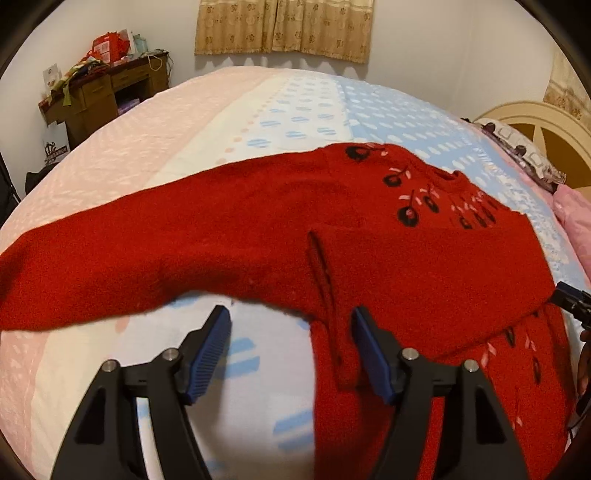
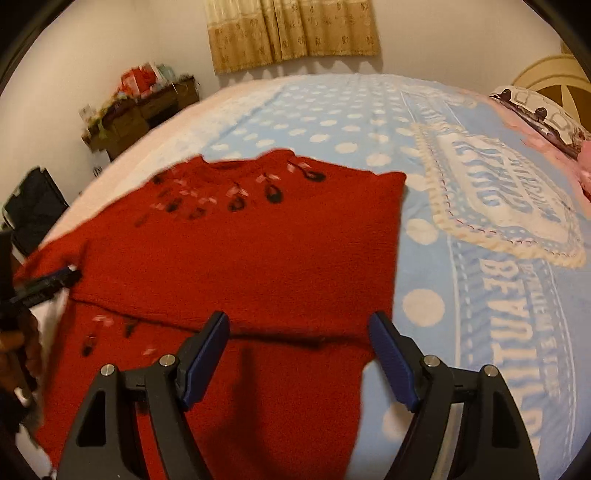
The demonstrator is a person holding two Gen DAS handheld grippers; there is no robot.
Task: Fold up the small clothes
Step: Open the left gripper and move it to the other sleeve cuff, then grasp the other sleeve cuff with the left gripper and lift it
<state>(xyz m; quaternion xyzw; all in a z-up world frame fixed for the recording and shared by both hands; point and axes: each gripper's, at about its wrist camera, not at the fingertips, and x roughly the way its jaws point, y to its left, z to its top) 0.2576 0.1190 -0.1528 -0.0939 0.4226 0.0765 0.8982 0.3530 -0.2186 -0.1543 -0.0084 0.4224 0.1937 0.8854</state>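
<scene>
A red knitted sweater [image 1: 369,258] with black and pink embroidery lies flat on the bed. In the left wrist view one sleeve [image 1: 110,266] stretches out to the left, and a folded layer lies across the body. My left gripper [image 1: 291,321] stands open at the sweater's near edge; a strip of red fabric lies loose by its right finger, and the pads do not press on it. In the right wrist view the sweater [image 2: 240,251] fills the middle, and my right gripper [image 2: 301,325] hangs open above its lower part with nothing gripped.
The blue dotted blanket [image 2: 461,295] covers the bed, with a pink sheet [image 1: 110,147] on the left. A cluttered wooden desk [image 1: 96,96] stands by the far wall under a curtain [image 1: 284,29]. A pillow [image 1: 524,151] and headboard [image 1: 546,125] are at the right.
</scene>
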